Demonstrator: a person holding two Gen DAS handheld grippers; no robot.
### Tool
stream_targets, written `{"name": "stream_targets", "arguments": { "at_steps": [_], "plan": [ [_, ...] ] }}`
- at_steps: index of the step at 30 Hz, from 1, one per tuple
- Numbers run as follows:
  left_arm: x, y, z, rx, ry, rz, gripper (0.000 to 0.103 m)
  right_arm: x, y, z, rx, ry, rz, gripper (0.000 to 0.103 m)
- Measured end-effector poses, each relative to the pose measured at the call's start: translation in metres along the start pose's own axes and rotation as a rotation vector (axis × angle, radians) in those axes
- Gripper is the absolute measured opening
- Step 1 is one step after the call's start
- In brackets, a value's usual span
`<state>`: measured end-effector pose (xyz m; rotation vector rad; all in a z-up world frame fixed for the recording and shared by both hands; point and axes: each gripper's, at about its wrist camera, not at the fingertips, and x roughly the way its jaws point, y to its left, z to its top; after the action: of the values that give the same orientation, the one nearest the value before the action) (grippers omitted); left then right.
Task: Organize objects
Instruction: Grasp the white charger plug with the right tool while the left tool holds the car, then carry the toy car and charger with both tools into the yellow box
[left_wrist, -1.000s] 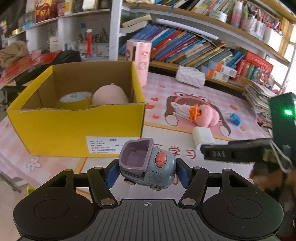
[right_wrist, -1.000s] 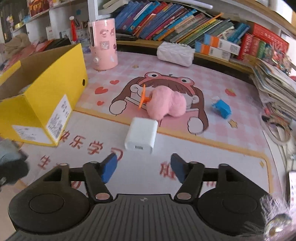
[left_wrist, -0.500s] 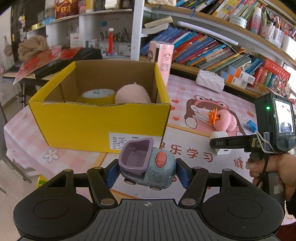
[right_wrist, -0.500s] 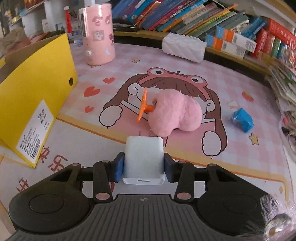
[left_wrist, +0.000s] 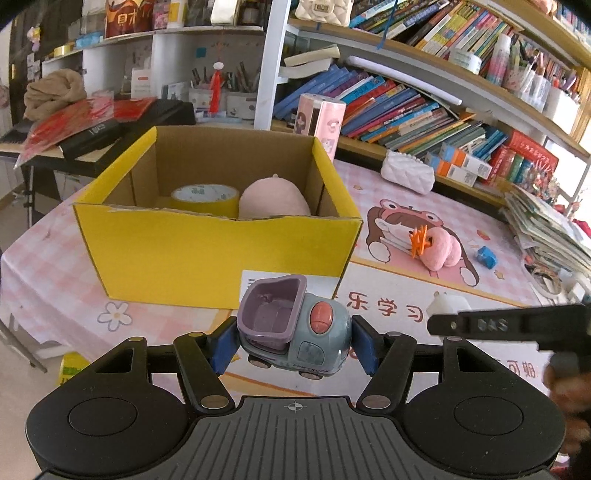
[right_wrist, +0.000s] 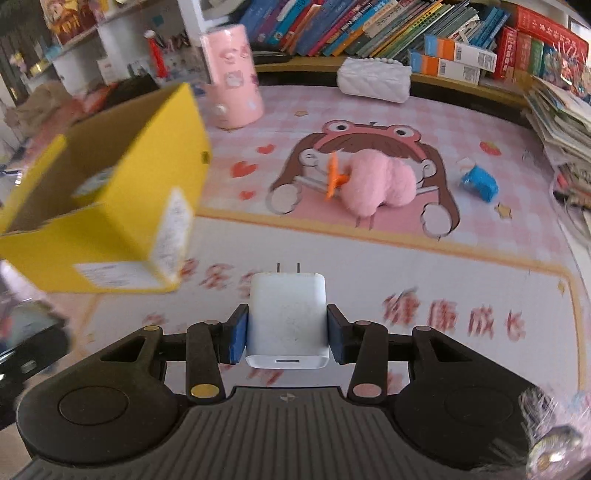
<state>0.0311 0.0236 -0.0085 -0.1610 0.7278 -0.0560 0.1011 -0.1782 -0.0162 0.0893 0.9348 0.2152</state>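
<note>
Left claw (left_wrist: 293, 341) clamped on the toy truck (left_wrist: 293, 332), blue pads pressed on both its sides, truck off the desk (left_wrist: 55, 280) and tilted, purple bucket up and toward the box. It hangs just in front of the yellow box (left_wrist: 218, 251), near the white label on the box's front wall

Right claw (right_wrist: 287, 338) clamped on the white charger (right_wrist: 287, 319), pads tight on both flanks, prongs pointing away from the camera, port end facing it. Charger is lifted clear of the mat (right_wrist: 443, 288); in the left view the right claw's finger sits at the right edge with the charger just showing at its tip

Box is open on top, holds a tape roll (left_wrist: 204, 197) on the left and a pink plush (left_wrist: 275, 201) beside it on the right, touching or nearly so. In the right view the box sits to the left, blurred

Not yet boxed, on the mat: pink fluffy toy (right_wrist: 376, 182) with an orange piece (right_wrist: 334, 175) stuck at its left end, lying on the cartoon print; small blue item (right_wrist: 478, 182) well to its right. Pink cylinder (right_wrist: 232, 77) stands at the back just behind the box's far right corner, white quilted pouch (right_wrist: 375, 79) further right by the bookshelf. Stack of magazines (right_wrist: 557, 114) at the right desk edge
</note>
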Motion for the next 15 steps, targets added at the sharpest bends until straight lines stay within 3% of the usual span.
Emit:
{"name": "stream_targets", "arguments": {
  "at_steps": [7, 15],
  "plan": [
    [-0.016, 0.025, -0.006, -0.02, -0.005, -0.039, 0.064, -0.036, 0.049, -0.034, -0.105, -0.068, -0.011, 0.041],
    [-0.037, 0.048, -0.016, -0.013, -0.017, -0.048, 0.064, -0.049, 0.081, -0.058, -0.122, -0.08, -0.009, 0.041]
  ]
}}
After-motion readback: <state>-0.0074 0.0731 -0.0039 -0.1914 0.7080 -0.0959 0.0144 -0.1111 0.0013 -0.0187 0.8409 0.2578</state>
